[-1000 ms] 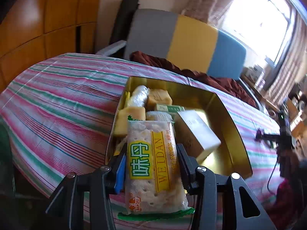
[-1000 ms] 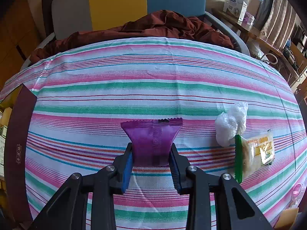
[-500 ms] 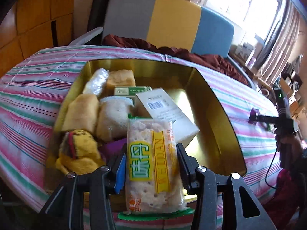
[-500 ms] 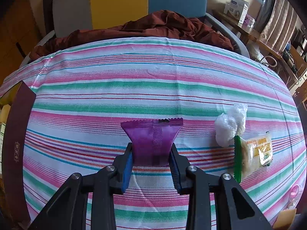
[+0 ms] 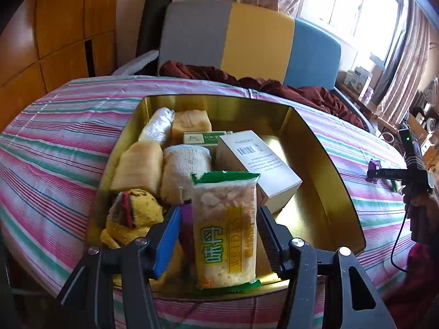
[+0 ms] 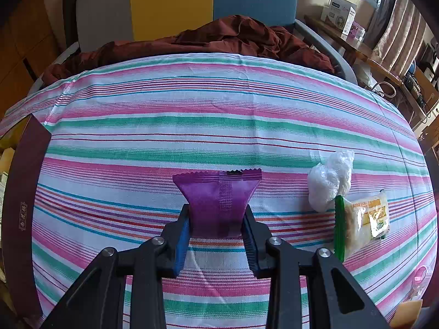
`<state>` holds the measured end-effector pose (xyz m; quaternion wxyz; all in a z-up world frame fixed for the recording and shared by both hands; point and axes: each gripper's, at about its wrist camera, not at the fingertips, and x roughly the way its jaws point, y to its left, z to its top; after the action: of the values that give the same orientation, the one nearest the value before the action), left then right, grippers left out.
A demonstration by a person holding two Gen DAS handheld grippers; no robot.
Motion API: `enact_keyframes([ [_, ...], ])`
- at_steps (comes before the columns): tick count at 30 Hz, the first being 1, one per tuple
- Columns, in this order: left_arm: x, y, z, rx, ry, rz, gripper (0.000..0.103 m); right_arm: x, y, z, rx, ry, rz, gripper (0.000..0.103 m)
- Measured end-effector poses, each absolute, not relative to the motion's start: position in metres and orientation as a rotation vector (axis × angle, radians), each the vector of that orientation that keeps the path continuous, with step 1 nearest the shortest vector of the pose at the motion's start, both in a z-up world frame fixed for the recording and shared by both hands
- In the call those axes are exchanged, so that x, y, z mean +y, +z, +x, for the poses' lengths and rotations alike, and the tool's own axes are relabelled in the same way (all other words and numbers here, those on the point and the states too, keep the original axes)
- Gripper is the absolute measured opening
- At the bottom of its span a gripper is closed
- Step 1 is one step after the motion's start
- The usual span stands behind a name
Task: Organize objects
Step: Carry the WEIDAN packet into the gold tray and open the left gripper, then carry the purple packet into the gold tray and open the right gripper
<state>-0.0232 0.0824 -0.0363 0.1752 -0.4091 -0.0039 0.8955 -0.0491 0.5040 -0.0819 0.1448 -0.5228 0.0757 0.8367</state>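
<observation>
1. one gold tin box sits on the striped tabletop; inside it i count two pale bread pieces, one white wrapped roll, one white knitted bundle, one green flat pack, one white carton and one yellow plush item.
2. the left gripper hangs over the near end of the box with one cracker packet between its fingers; its jaws have just been opening, a gap shows beside the blue pad, and the packet looks loose.
3. the right gripper is clamped narrow on one purple sachet at the tabletop.
4. only the right wrist view shows one white plastic bundle touching one more cracker packet to the right of the sachet, and the box's dark maroon outer wall at the far left.
5. only the left wrist view shows the box contents, plus the right gripper from the side, held by a hand.
</observation>
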Motion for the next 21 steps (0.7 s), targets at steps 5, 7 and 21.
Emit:
enact_keyframes([
  [5,0.073,-0.029,-0.020,-0.039,2.574,-1.136,0.057,0.497,-0.080,-0.048,0.210,2.425,-1.516,0.034],
  [7,0.072,-0.027,-0.019,-0.034,2.581,-1.131,0.057,0.493,-0.081,-0.048,0.205,2.429,-1.531,0.034],
  [21,0.050,-0.022,-0.017,-0.096,2.623,-1.123,0.062,0.397,-0.030,-0.034,0.161,2.678,-1.533,0.034],
])
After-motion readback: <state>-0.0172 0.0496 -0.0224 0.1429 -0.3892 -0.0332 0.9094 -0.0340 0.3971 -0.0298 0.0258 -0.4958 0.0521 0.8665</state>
